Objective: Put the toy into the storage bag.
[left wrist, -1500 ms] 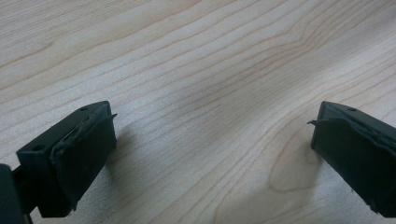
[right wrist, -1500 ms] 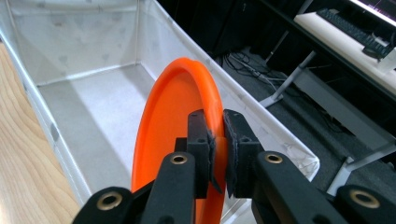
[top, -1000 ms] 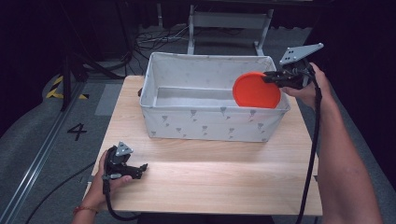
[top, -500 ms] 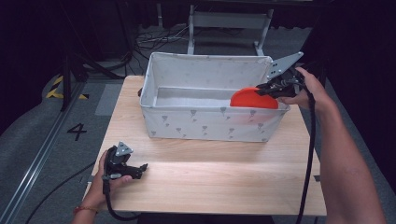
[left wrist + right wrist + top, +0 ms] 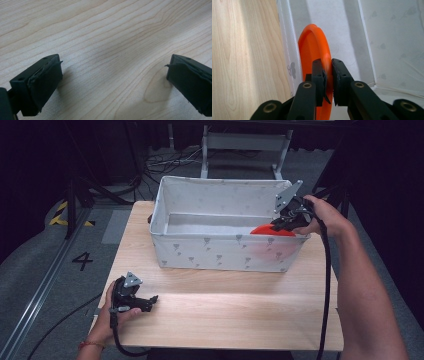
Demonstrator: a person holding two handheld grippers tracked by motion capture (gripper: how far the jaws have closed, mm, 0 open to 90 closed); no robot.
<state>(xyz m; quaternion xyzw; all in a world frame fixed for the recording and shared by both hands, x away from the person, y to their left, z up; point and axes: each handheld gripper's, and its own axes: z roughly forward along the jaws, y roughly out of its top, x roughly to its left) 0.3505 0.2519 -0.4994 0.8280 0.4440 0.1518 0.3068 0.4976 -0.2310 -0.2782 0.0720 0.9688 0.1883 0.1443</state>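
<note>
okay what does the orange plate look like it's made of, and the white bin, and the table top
Orange plate: likely plastic, smooth with a soft sheen and a moulded rim. White bin: seemingly thin fabric, matte with a small grey print; the plate's colour glows through its wall. Table: pale wood or wood-look laminate, with visible grain lines.

Plate (image 5: 272,230) inside bin (image 5: 225,251) at right end, on table (image 5: 225,315).

Orange plate (image 5: 312,57) pressed against bin near wall (image 5: 287,50); bin interior (image 5: 210,225) leftward open; table front (image 5: 225,315) open.
</note>
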